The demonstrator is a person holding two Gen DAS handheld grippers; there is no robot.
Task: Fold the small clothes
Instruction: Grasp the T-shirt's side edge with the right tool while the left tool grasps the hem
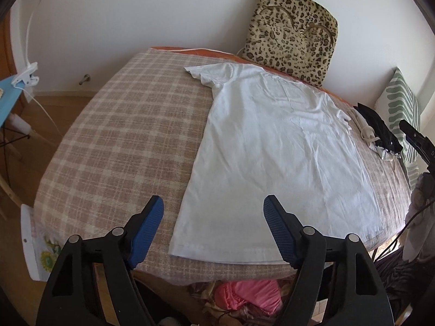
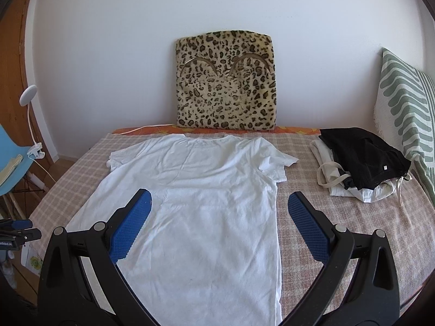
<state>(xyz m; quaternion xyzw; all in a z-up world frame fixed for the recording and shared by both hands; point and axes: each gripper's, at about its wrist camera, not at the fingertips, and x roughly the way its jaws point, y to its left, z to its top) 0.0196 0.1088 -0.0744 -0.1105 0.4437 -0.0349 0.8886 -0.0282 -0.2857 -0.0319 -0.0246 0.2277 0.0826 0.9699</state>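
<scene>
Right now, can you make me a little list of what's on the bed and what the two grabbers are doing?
surface: plaid blanket on a bed
shirt: white T-shirt spread flat, collar toward the wall, not folded yet
pile: black garment on top of white clothes, right of the shirt, apart from it
at the wall: leopard cushion leaning upright
far right: green striped pillow
left gripper: open, holding nothing
right gripper: open, holding nothing

Creased white cotton-like t-shirt (image 2: 206,206), woven checked blanket (image 1: 114,141), furry leopard cushion (image 2: 225,84)
</scene>
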